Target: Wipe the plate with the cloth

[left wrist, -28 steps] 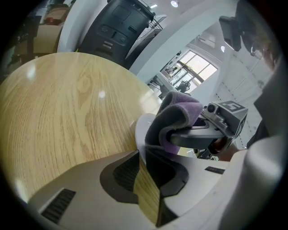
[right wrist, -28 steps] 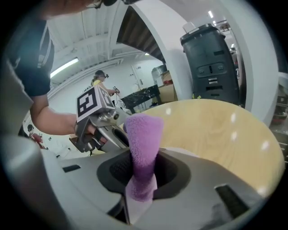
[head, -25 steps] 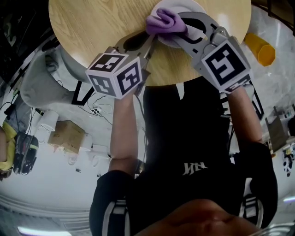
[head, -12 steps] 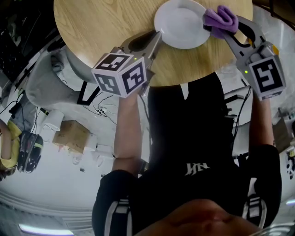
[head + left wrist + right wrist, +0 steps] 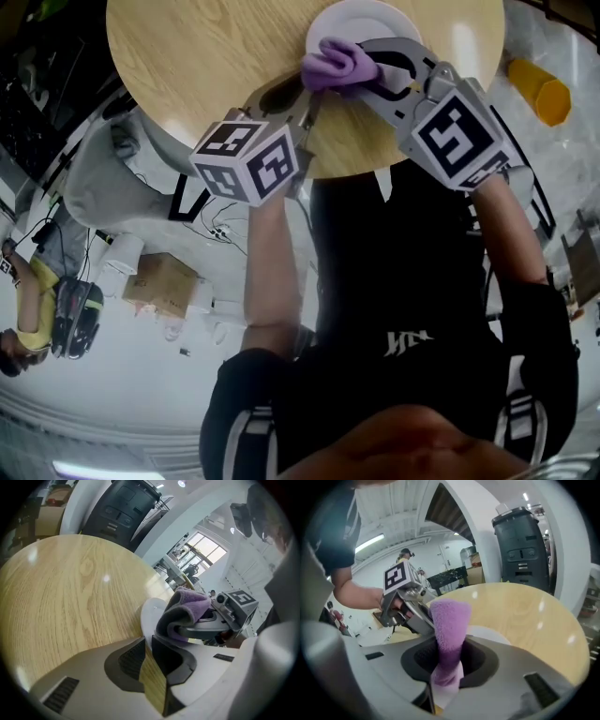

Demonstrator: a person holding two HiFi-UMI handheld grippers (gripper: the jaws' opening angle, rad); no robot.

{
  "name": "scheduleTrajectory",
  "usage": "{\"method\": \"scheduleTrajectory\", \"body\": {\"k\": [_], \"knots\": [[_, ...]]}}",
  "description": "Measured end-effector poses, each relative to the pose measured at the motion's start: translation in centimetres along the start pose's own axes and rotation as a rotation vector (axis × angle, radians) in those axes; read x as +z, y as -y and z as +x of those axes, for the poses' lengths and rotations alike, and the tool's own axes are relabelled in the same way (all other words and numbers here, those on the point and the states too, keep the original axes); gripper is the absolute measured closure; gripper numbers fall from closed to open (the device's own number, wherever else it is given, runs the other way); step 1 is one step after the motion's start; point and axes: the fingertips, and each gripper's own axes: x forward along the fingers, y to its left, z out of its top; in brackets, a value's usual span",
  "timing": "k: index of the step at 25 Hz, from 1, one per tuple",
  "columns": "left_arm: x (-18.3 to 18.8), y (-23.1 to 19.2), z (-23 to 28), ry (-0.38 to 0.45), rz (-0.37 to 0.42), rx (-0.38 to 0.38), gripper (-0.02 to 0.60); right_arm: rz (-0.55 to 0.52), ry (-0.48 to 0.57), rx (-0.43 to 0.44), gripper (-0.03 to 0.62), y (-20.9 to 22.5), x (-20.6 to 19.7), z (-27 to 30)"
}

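Note:
A white plate point(image 5: 367, 17) lies near the front edge of the round wooden table point(image 5: 187, 56). My right gripper point(image 5: 364, 75) is shut on a folded purple cloth point(image 5: 337, 62), which rests on the plate's near left part. In the right gripper view the cloth point(image 5: 449, 630) stands up between the jaws, with the plate point(image 5: 490, 633) just behind it. My left gripper point(image 5: 307, 96) is clamped on the plate's near left rim. In the left gripper view the plate point(image 5: 149, 616) runs into the narrow gap of my left gripper point(image 5: 147, 641), and the cloth point(image 5: 190, 604) lies right beyond it.
The table's front edge is close under both grippers. A yellow object point(image 5: 542, 91) lies on the floor to the right, and a cardboard box point(image 5: 157, 279) and a person point(image 5: 37, 309) are to the left. A dark bin point(image 5: 520, 545) stands beyond the table.
The right gripper carried the cloth from the plate's left side across to its right edge, then back to the left side. The left gripper kept its hold on the rim.

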Motion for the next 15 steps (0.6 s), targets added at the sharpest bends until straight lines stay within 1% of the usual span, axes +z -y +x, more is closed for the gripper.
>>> {"method": "scheduleTrajectory", "body": {"k": [2, 6, 11, 13, 15], "knots": [[0.1, 0.0, 0.0, 0.003, 0.004, -0.001, 0.534, -0.053, -0.032, -0.045, 0.497, 1.2, -0.6, -0.7], [0.1, -0.1, -0.1, 0.008, 0.002, 0.002, 0.534, -0.122, -0.098, -0.124, 0.497, 3.4, -2.4, -3.6], [-0.2, 0.2, 0.1, 0.003, 0.004, 0.001, 0.534, -0.106, -0.155, -0.216, 0.497, 5.7, -4.3, -7.8], [-0.2, 0.1, 0.1, 0.004, 0.004, 0.001, 0.534, -0.112, -0.161, -0.222, 0.497, 5.7, -4.3, -8.4], [-0.2, 0.2, 0.0, 0.006, 0.008, 0.002, 0.534, -0.124, -0.132, -0.196, 0.497, 4.6, -3.1, -8.5]]}}
